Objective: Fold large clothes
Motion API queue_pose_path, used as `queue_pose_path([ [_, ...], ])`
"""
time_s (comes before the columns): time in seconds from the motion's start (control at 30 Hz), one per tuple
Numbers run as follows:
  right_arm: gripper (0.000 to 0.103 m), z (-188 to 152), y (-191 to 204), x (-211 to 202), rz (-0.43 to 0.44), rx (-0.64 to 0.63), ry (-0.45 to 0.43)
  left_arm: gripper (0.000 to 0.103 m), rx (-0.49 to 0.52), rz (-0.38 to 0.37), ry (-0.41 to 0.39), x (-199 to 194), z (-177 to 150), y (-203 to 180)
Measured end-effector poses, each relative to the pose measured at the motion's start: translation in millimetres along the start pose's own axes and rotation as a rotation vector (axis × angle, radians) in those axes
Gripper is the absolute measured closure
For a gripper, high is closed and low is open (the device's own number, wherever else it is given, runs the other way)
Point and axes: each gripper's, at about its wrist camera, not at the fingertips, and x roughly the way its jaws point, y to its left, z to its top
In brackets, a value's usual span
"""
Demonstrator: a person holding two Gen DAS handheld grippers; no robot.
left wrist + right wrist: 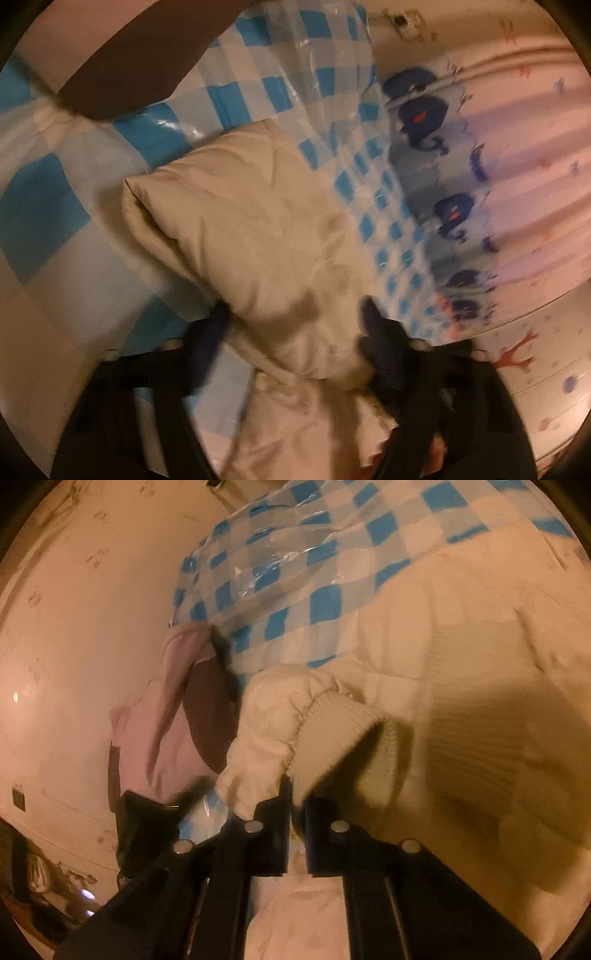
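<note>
Left gripper [295, 325], black two-finger tool: jaws half spread, straddling a bunched fold of the cream quilted puffer jacket [236, 221]; one finger on each flank of the padding, contact looks likely but blur forbids certainty of a firm pinch. Jacket bulk running from between the fingers out toward 11 o'clock, ending in a blunt folded corner. Long axis here roughly 5-to-11. Blue-and-white checked plastic sheet [44, 206] beneath, whale-print curtain fabric [443, 155] off at 2 o'clock.

Right gripper [295, 801]: fingers pressed together, nipping the puffy cream sleeve [266, 731] just behind its ribbed knit cuff [343, 734]. Sleeve rising from the fingertips toward 12, cuff mouth opening to 2 o'clock; jacket body spreading from 1 through 4. Pink-and-maroon garment [166, 716] lying apart at 10 o'clock, just beside the sleeve.

Judgement: sleeve end in the right gripper, body fold at the left; sleeve likely to be carried across toward 2–3 o'clock over the body. Left nearer the torso, right nearer the cuff.
</note>
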Motion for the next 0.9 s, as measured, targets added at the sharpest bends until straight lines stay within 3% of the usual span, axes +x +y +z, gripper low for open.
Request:
queue_pose_path([
  [0.07, 0.097, 4.0, 18.4, -9.7, -0.022, -0.069, -0.022, 0.071, 0.027, 0.016, -0.006, -0.1, 0.8, 0.2],
  [0.23, 0.098, 21.9, 66.1, -59.6, -0.043, -0.211, -0.094, 0.069, 0.161, 0.002, -0.050, -17.3, -4.2, -40.9],
  [0.3, 0.098, 27.2, 83.4, -87.3, -0.044, -0.256, -0.124, 0.058, 0.236, -0.016, -0.079, -29.4, -10.6, -68.5],
  [0.37, 0.098, 31.0, 98.8, -129.7, -0.049, -0.305, -0.166, 0.033, 0.324, -0.031, -0.139, -49.2, -22.7, -103.6],
  [0.43, 0.098, 31.5, 105.0, -171.4, -0.064, -0.340, -0.204, 0.017, 0.353, -0.064, -0.176, -64.2, -32.6, -127.7],
  [0.5, 0.098, 31.6, 105.1, -214.8, -0.093, -0.357, -0.244, 0.015, 0.399, -0.088, -0.207, -76.2, -43.8, -150.5],
  [0.57, 0.098, 29.6, 93.1, -262.2, -0.137, -0.355, -0.291, 0.015, 0.481, -0.104, -0.209, -83.1, -60.8, -177.9],
  [0.7, 0.098, 24.9, 47.3, -338.8, -0.236, -0.292, -0.354, 0.012, 0.541, -0.137, -0.184, -82.4, -84.9, -207.0],
  [0.9, 0.098, 5.0, -52.0, -399.2, -0.374, -0.164, -0.371, 0.009, 0.674, -0.064, -0.132, -54.7, -122.8, -237.9],
])
